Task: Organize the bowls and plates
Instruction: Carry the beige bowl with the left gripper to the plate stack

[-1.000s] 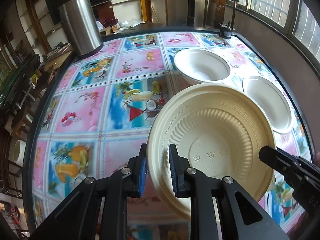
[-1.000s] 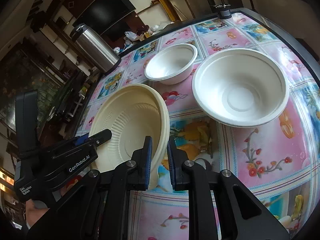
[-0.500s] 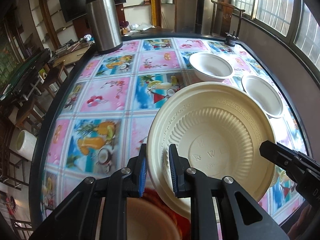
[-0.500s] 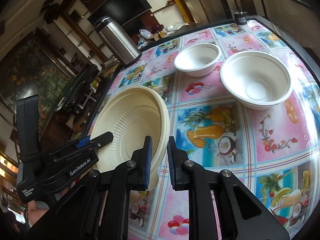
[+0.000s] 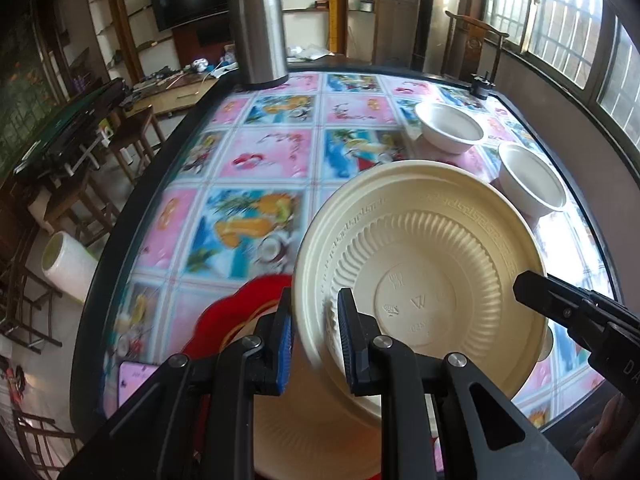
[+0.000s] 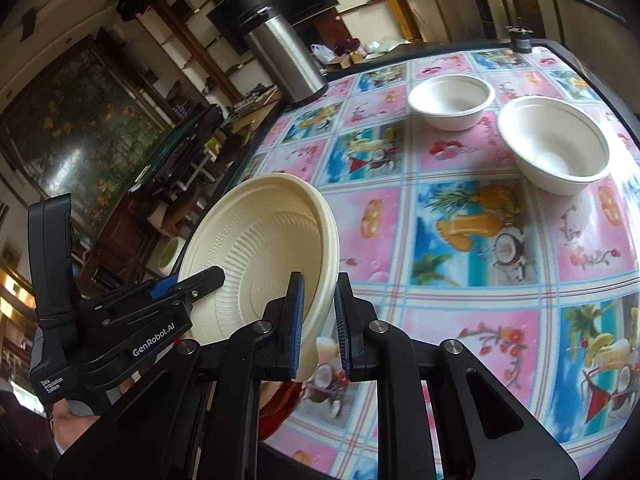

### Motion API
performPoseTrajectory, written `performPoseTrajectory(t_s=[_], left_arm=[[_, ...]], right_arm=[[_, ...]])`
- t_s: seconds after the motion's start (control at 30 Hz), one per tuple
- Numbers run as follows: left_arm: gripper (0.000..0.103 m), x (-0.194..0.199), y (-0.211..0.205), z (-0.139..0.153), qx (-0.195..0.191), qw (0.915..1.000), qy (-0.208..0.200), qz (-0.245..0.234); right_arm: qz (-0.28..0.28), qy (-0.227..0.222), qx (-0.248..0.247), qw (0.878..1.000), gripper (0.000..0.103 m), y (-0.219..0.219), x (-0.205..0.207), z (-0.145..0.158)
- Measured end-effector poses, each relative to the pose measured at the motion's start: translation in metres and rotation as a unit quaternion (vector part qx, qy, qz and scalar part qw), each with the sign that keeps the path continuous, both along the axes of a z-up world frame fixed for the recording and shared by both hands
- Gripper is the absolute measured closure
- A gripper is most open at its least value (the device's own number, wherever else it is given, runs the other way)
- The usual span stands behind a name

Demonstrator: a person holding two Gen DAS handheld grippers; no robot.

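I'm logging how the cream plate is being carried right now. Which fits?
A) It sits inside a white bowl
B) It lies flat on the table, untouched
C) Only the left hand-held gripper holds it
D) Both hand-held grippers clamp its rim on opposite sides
D: the left hand-held gripper and the right hand-held gripper each pinch the rim of the cream plate, which is tilted above the table.

Cream ribbed plate (image 5: 420, 264); two white bowls (image 6: 450, 100) far right; pink-and-blue fruit-patterned tabletop (image 5: 256, 152); silver flask (image 5: 258, 24) far; red tray (image 5: 228, 316) near; black jaws, blue pads.
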State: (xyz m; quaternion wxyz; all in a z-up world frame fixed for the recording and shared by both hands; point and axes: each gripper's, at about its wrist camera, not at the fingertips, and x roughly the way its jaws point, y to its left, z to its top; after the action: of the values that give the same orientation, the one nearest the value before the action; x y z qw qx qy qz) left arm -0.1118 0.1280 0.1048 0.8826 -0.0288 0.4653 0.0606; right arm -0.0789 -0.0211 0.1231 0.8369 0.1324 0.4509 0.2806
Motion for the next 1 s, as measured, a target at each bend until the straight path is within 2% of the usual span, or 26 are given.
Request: performPoseTrajectory(t_s=[0.13, 0.27, 0.4, 0.57, 0.77, 1.0], left_arm=[[0.083, -0.018, 0.014, -0.007, 0.0, 0.9999, 0.007, 0.014], [0.083, -0.031, 0.03, -0.017, -0.015, 0.9994, 0.019, 0.024], [0.083, -0.043, 0.041, -0.024, -0.015, 0.999, 0.024, 0.034], [0.083, -0.049, 0.046, -0.033, -0.002, 0.9988, 0.025, 0.041], [0.083, -0.051, 0.051, -0.051, -0.009, 0.9981, 0.04, 0.045], [0.082, -0.056, 0.046, -0.054, 0.024, 0.9984, 0.027, 0.043]], right_arm=[[0.022, -0.003, -0.005, 1.0, 0.088, 0.017, -0.014, 0.0], [0.04, 0.005, -0.012, 0.999, 0.088, 0.031, -0.023, -0.007], [0.062, 0.018, -0.017, 0.998, 0.088, 0.046, -0.031, -0.018], [0.074, 0.026, -0.028, 0.996, 0.088, 0.061, -0.036, -0.029], [0.081, 0.036, -0.045, 0.995, 0.088, 0.07, -0.035, -0.041], [0.088, 0.02, -0.073, 0.993, 0.088, 0.077, -0.04, -0.041]])
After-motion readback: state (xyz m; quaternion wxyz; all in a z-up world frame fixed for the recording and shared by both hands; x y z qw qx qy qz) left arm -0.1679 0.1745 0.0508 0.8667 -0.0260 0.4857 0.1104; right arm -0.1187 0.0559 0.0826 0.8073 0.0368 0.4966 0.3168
